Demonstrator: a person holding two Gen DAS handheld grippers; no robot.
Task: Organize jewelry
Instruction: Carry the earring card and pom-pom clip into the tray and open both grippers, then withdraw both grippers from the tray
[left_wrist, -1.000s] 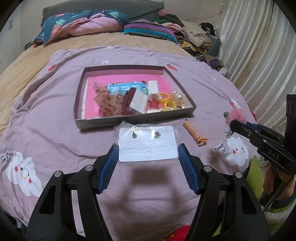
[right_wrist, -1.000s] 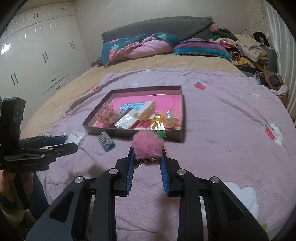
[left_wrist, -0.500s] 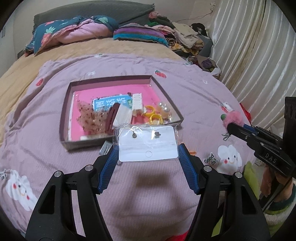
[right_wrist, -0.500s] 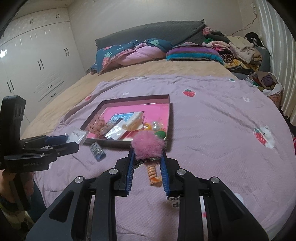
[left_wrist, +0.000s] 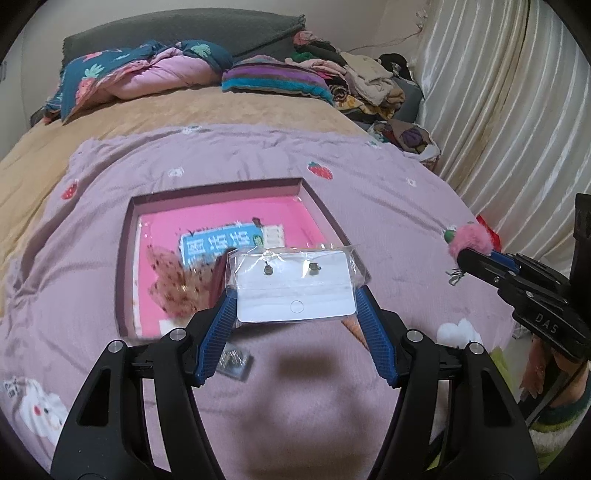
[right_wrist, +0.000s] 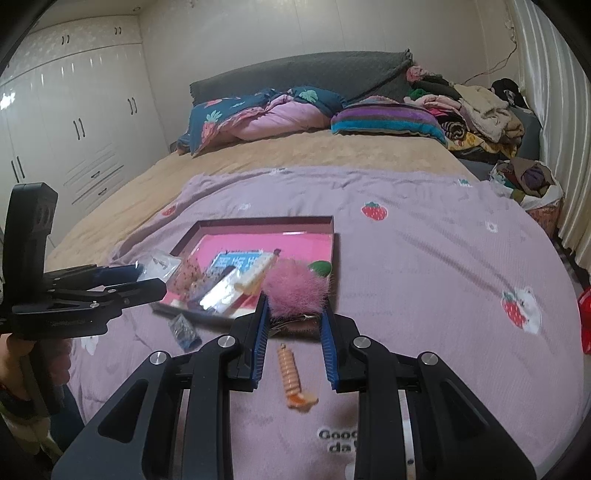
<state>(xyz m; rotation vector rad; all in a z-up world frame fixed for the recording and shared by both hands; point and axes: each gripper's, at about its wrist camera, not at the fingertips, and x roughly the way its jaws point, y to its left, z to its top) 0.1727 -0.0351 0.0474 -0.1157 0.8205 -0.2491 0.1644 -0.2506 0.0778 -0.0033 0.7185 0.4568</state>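
A: Where's the white earring card in its clear plastic sleeve (left_wrist: 293, 288)?

B: Clamped edge to edge between the blue pads of the left gripper (left_wrist: 295, 295), held flat in the air. Beyond those fingertips lies the shallow box with the pink floor (left_wrist: 125, 258).

A: And the other hand?

B: The right gripper (right_wrist: 293, 317) is nearly closed on the metal clip under a fluffy pink pom-pom hair clip (right_wrist: 295, 286), which sits right at its fingertips, near the box's close corner.

A: What's left on the quilt?

B: An orange spiral hair tie (right_wrist: 293, 376) below and between the right fingers, and a small packet of dark bits (right_wrist: 183, 330) off to their left.

A: Risks?

B: I'd judge the slick sleeve could bow and slip from an edge-only grip. The pom-pom hides the box edge, so a release might drop it outside.
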